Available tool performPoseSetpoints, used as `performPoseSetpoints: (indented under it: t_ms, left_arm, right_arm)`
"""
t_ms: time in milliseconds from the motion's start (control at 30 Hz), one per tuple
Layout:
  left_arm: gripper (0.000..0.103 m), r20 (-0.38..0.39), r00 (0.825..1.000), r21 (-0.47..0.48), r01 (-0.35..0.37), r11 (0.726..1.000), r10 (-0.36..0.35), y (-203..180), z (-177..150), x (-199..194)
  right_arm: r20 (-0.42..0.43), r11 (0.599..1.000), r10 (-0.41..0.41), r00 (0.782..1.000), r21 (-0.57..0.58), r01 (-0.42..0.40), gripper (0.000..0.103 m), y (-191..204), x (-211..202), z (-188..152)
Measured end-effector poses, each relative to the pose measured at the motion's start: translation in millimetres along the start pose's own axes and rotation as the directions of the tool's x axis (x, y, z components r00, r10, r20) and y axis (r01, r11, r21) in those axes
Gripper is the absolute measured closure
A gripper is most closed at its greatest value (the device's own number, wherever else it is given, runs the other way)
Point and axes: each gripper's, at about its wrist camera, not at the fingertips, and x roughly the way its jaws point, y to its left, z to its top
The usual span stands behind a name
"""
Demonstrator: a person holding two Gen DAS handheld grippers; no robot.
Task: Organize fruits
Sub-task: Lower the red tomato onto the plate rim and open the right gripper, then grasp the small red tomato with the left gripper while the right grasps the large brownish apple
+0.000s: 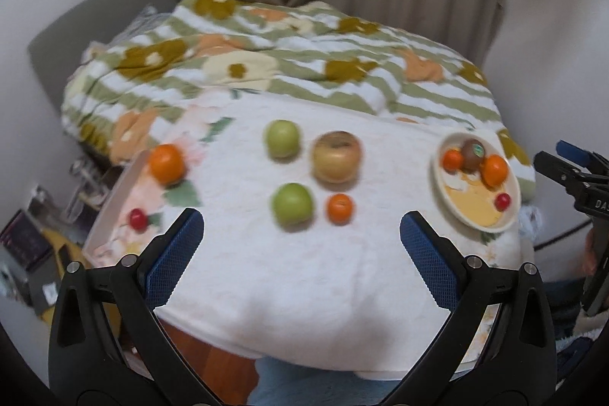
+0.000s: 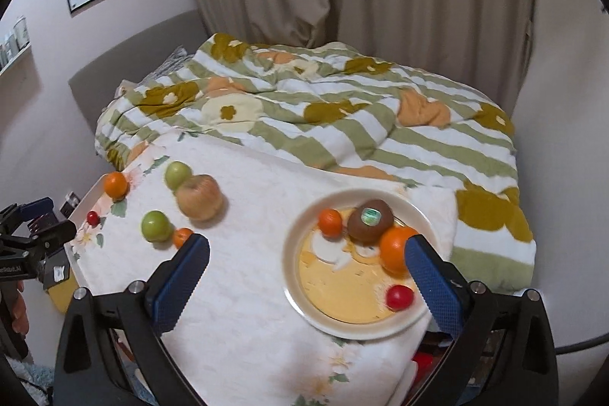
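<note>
Apple (image 1: 336, 156) looks firm and smooth; we advise gripping its widest girth. Both grippers (image 1: 302, 227) (image 2: 306, 252) stand released, empty.

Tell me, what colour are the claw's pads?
Blue, with a fine mesh texture on the pads; the right wrist view shows it best.

From my left wrist feed every fruit on the white floral cloth (image 1: 289, 276) is smeared soft. The small orange mandarin (image 2: 182, 236) near its front edge sits half behind my right gripper's blue ribbed finger (image 2: 179, 288). The round brown kiwi's green sticker (image 2: 370, 215) is unreadable.
</note>
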Motion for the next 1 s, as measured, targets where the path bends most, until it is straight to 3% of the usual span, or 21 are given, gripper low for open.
performPoseSetpoints:
  t_ms: [400, 800, 933, 1000]
  left_arm:
    - [0.0, -0.067, 0.993, -0.099, -0.098, 0.99, 0.092, 116.8, -3.4, 12.5]
    - [0.001, -0.168, 0.985, -0.131, -0.072, 0.989, 0.049, 200.5, -7.8, 71.5]
    - [0.019, -0.206, 0.978, -0.112, -0.035, 0.993, 0.012, 215.4, -13.4, 99.1]
    - [0.022, -0.218, 0.976, -0.091, -0.021, 0.996, 0.0, 217.4, -15.0, 112.5]
  right_arm:
    - [-0.025, 1.0, 0.008, 1.0, -0.003, -0.008, 0.001, 68.5, 40.8, 30.1]
    - [-0.146, 0.999, -0.009, 0.989, 0.036, 0.015, 0.001, 130.2, 119.6, 44.3]
    - [-0.179, 0.997, -0.035, 0.983, 0.065, 0.047, 0.001, 140.4, 142.8, 44.6]
    - [-0.187, 0.995, -0.042, 0.982, 0.084, 0.058, 0.001, 143.9, 150.6, 44.1]
